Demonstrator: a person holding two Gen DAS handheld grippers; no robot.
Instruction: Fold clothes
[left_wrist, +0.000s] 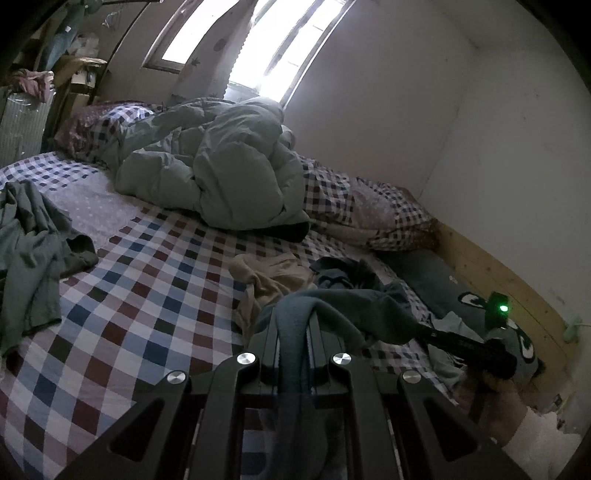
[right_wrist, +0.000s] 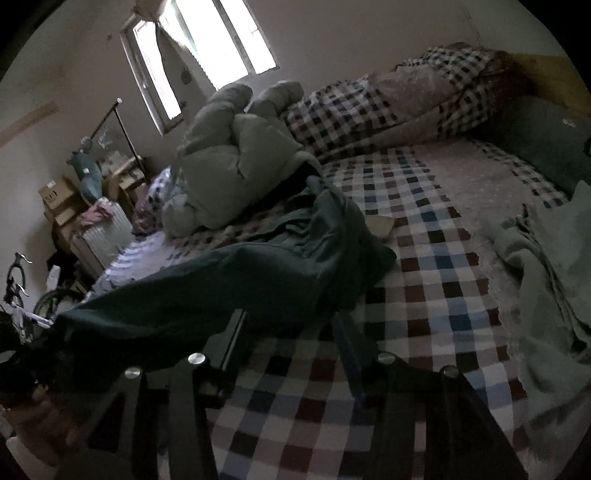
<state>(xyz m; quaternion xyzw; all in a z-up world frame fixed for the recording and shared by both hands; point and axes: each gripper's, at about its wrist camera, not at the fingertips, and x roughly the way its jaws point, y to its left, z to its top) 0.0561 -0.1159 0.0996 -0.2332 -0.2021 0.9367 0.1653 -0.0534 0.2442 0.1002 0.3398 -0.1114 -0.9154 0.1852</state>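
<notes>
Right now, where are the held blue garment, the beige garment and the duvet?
blue garment (left_wrist: 332, 310): left wrist view, fold above the fingers.
beige garment (left_wrist: 266, 280): left wrist view, crumpled middle.
duvet (left_wrist: 236, 177): left wrist view, front bulge.

Bedsheet: we saw a checked sheet (left_wrist: 147, 266) in white, blue and dark red covering the bed.
Duvet: a pale green duvet (left_wrist: 229, 170) lay bunched near the window (left_wrist: 258, 48).
Pillows: two checked pillows (left_wrist: 369, 210) lay against the wall, beside the duvet.
Headboard: we noted a light wooden board (left_wrist: 495, 280) along the wall.
Radiator: a white radiator (right_wrist: 103, 236) stood beside the bed, cardboard boxes (right_wrist: 55, 195) behind it.
</notes>
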